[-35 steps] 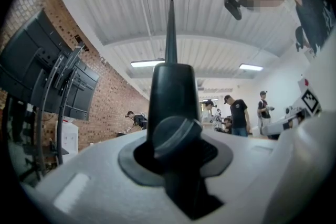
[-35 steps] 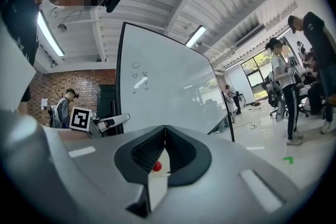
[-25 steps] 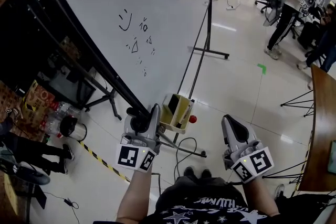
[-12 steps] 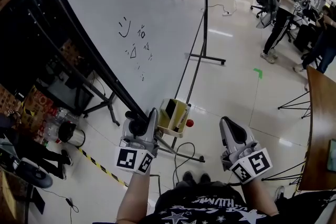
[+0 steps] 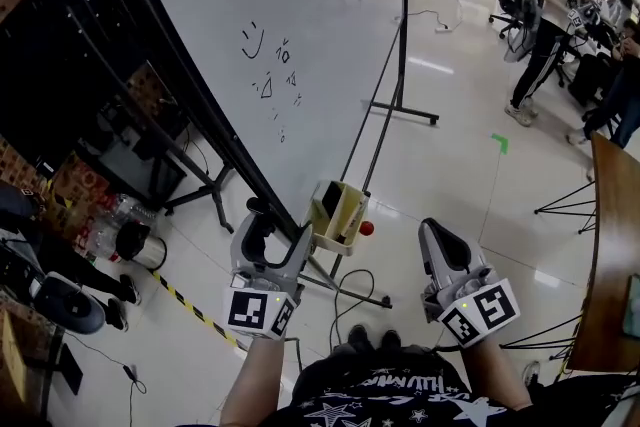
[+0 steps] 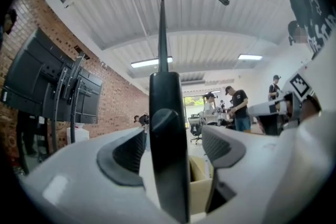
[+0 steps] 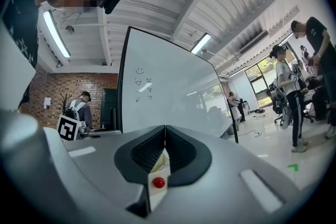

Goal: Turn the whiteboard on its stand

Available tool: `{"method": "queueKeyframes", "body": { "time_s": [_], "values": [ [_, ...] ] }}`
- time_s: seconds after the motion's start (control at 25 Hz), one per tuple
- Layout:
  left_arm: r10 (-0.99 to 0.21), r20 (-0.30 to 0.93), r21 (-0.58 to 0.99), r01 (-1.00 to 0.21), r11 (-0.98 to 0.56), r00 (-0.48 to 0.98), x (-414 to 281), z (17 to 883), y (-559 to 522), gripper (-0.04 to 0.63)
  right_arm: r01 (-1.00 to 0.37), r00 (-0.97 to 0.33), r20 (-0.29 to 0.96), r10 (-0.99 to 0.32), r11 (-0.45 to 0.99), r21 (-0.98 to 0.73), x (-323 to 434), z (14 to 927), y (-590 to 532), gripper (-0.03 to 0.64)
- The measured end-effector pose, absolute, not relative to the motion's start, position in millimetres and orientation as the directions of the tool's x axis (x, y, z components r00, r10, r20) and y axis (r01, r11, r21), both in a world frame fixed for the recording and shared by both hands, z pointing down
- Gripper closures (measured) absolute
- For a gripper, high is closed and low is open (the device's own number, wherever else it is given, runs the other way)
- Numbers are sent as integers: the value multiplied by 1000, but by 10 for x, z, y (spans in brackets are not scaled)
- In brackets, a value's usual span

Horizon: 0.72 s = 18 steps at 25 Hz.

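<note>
The left gripper (image 6: 173, 150) is opening its jaws, both pads clear of the whiteboard (image 6: 167, 113), whose black edge stands upright between them. Left of that edge, a dark screen (image 6: 37, 81) stands before a brick wall (image 6: 113, 99). Right of it are a yellowish box (image 6: 200, 186) and, farther back, people (image 6: 239, 107).

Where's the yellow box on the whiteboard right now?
Head view, lower centre: the yellow box hangs at the whiteboard's near end, just right of the left gripper, whose opening jaws have the board's black frame between them.

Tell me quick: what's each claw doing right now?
Left claw: opening, with the whiteboard edge between its jaws and the pads off it.
Right claw: closed, holding nothing.
</note>
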<state>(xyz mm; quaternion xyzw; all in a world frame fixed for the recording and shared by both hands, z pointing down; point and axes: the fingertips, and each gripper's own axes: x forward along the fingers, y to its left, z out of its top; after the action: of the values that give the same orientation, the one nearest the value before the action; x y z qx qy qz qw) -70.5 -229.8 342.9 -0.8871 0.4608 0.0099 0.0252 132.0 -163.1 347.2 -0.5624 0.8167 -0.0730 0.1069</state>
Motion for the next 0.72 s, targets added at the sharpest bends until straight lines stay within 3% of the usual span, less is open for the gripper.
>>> {"method": "queueKeyframes", "body": {
  "time_s": [0.4,0.72],
  "values": [
    [-820,-13,18,-820,-572,572,-645,3622,-1587,278,-895,-362,-92,-928,373,-245,1246,3495,-1653,609],
    [-709,-104,-28,-715,-699,697,-185,3417,-1429,555,-905,-339,-53,-939,341,-254,1232,3585,-1562,609]
  ]
}}
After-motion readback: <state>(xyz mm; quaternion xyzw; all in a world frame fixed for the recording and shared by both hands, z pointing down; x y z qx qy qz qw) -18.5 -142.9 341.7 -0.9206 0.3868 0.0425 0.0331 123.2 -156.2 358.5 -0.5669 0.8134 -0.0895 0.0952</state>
